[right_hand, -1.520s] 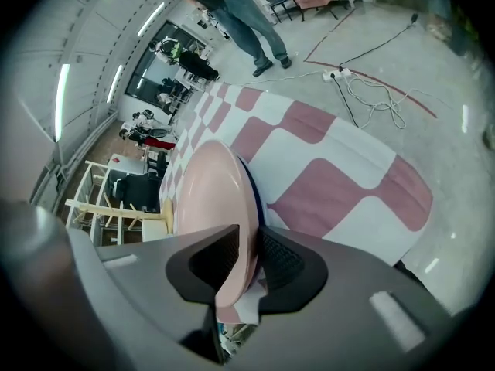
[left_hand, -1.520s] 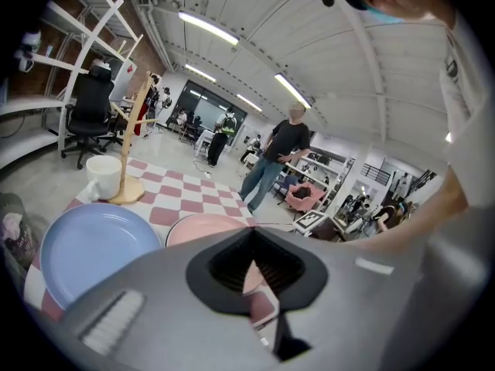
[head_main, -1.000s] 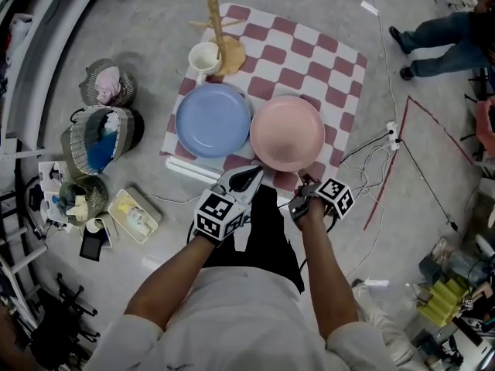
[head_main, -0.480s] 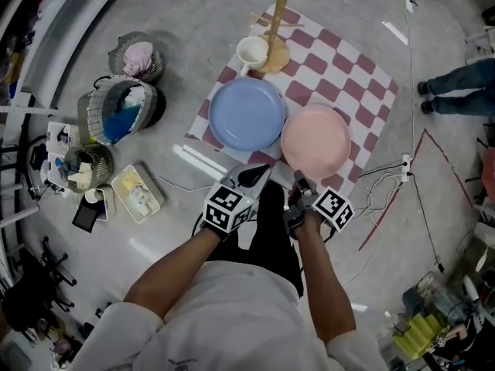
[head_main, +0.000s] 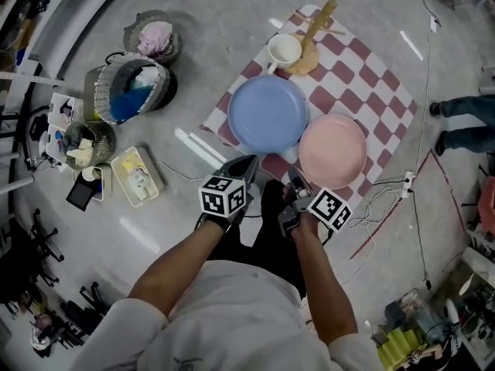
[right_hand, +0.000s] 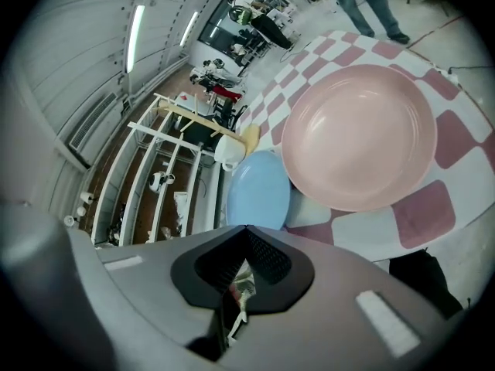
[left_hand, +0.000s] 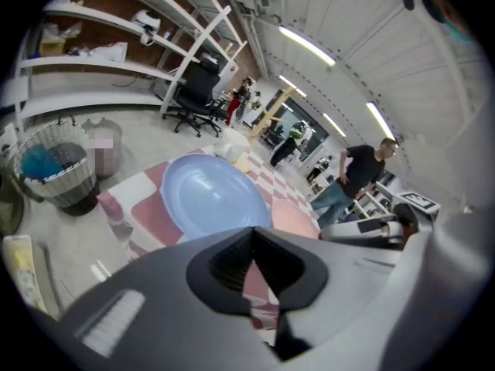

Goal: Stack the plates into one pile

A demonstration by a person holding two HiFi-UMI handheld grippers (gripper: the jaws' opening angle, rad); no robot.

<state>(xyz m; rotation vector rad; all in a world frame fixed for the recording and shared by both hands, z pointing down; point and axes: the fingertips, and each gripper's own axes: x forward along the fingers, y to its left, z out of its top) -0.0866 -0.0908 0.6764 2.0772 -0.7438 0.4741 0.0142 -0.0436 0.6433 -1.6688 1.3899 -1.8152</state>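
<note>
On the checkered cloth: the blue plate and the pink plate lie side by side on the floor, the pink one at 4 o'clock of the blue, with their rims just beside each other. Nothing is stacked yet.
Shift in the head view: over the last second the cloth and both plates have slid from the middle of the picture toward 1 o'clock. The plates keep their places on the cloth, so the view and the hands moved, not the plates.
Left hand-held gripper: its jaws are closed on nothing. The tip is now just short of the blue plate's 6 o'clock rim; a second ago it pointed at the gap between the two plates.
Right hand-held gripper: its jaws are together and empty, near the pink plate's 7 o'clock rim.
Meaning for the task: this looks like the approach only. Neither plate is lifted, and closed jaws would have to part before taking a rim.
Plates: two, one blue and one pink.
Mug: one, at 12 o'clock of the blue plate.
Wooden stand: one, just beside the mug.
Hand-held grippers: two.
Baskets: three, off the cloth at 9 to 10 o'clock.
</note>
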